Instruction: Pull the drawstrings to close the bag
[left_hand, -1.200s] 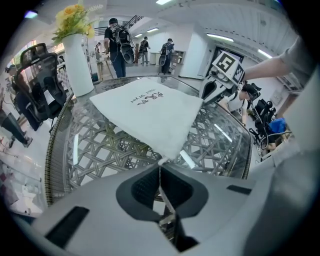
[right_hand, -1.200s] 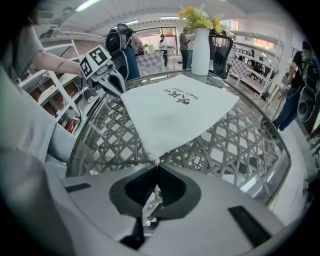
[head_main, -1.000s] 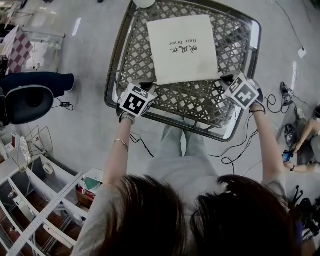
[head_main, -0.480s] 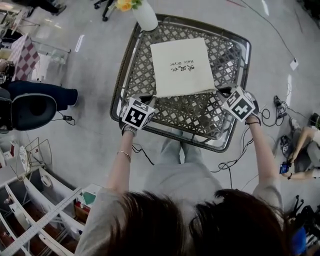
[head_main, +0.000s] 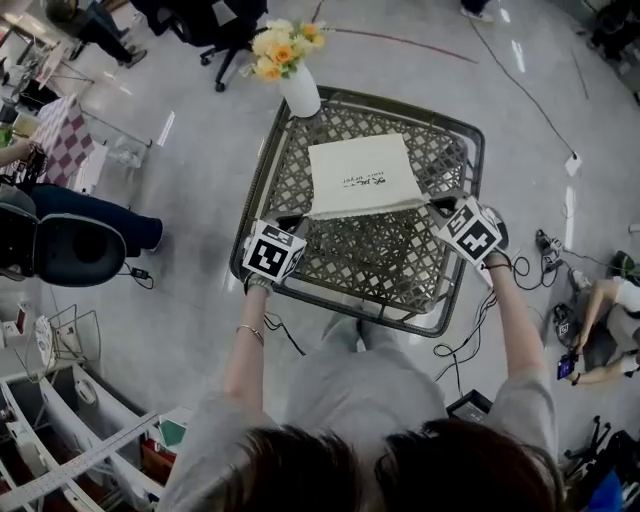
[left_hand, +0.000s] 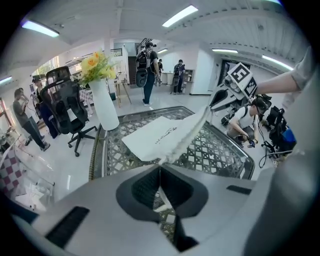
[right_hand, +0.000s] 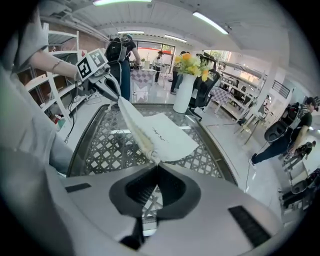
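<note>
A white cloth drawstring bag (head_main: 362, 175) with small black print lies on a lattice table (head_main: 258, 170). Its near edge is raised and stretched taut between my two grippers. My left gripper (head_main: 298, 217) is at the near left corner, shut on the drawstring (left_hand: 160, 206) where it leaves the gathered hem (left_hand: 172, 150). My right gripper (head_main: 437, 204) is at the near right corner, likewise shut on the drawstring (right_hand: 152, 200) at the bunched corner (right_hand: 150, 152). Each gripper also shows in the other's view: the right gripper (left_hand: 216, 102) and the left gripper (right_hand: 114, 95).
A white vase of yellow flowers (head_main: 298, 92) stands on the table's far left corner. Cables (head_main: 470, 305) trail on the floor by the table's near right side. An office chair (head_main: 70, 245) is at the left, and a person (head_main: 600, 320) crouches at the right.
The head view has pulled back and lifted, bringing the vase into sight. Both grippers stay shut at the bag's near corners, with the near edge still held between them.
</note>
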